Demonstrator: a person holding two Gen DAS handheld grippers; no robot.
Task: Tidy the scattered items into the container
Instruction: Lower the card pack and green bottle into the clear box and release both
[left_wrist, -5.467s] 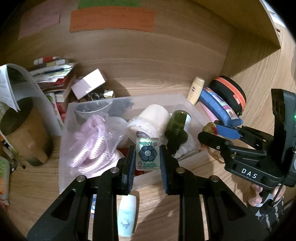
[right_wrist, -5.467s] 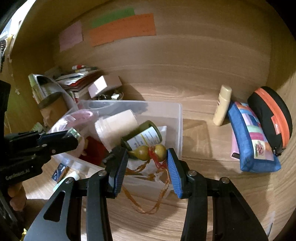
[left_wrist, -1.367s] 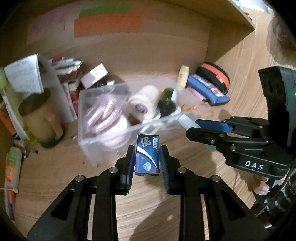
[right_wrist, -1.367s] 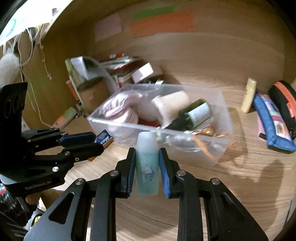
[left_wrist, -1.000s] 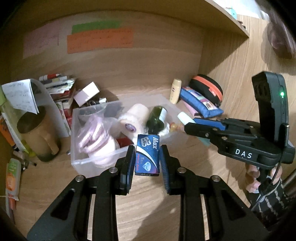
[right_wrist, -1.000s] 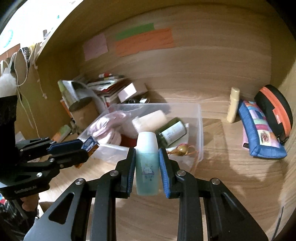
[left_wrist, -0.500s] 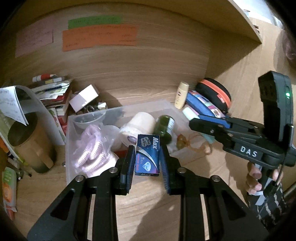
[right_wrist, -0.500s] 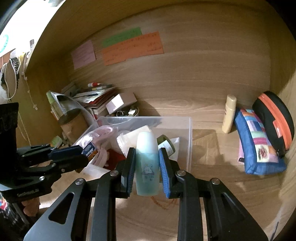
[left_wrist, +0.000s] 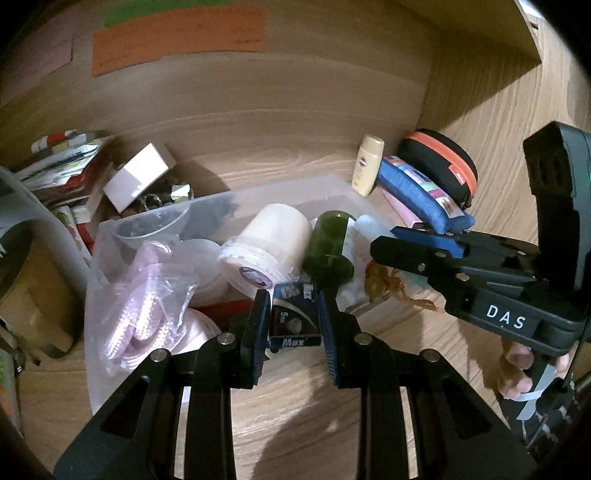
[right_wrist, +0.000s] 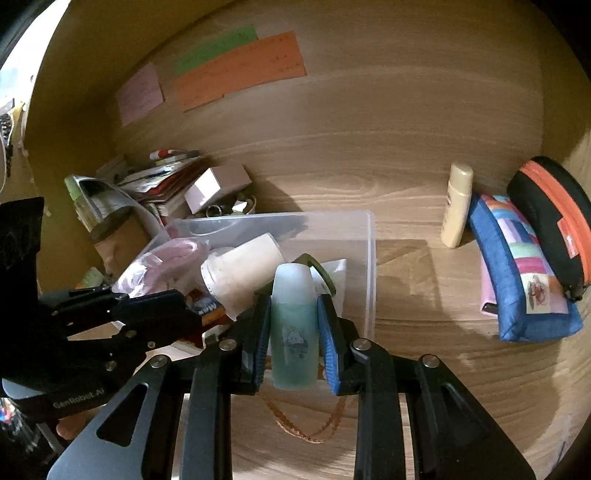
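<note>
The clear plastic container (left_wrist: 258, 194) (right_wrist: 369, 266) stands on the wooden desk and holds a pink bagged item (left_wrist: 140, 317), a white jar (left_wrist: 266, 236), a green bottle (left_wrist: 327, 243) and a beaded string (left_wrist: 388, 284). My left gripper (left_wrist: 294, 321) is over the container's near edge; its jaws have widened a little around a small blue "Max" box (left_wrist: 294, 321), which looks tilted and loose between them. My right gripper (right_wrist: 294, 325) is shut on a pale teal bottle (right_wrist: 294, 325) held upright over the container's right part.
A cream tube (right_wrist: 457, 205), a blue patchwork pouch (right_wrist: 524, 269) and a black-orange case (right_wrist: 550, 218) lie right of the container. A brown mug (left_wrist: 22, 280), stacked papers (right_wrist: 162, 173) and a white box (left_wrist: 136, 179) crowd the left. The wooden back wall carries sticky notes.
Both grippers moved forward over the container. The left jaws widened slightly and the blue box tilted. The right gripper still clamps the teal bottle.
</note>
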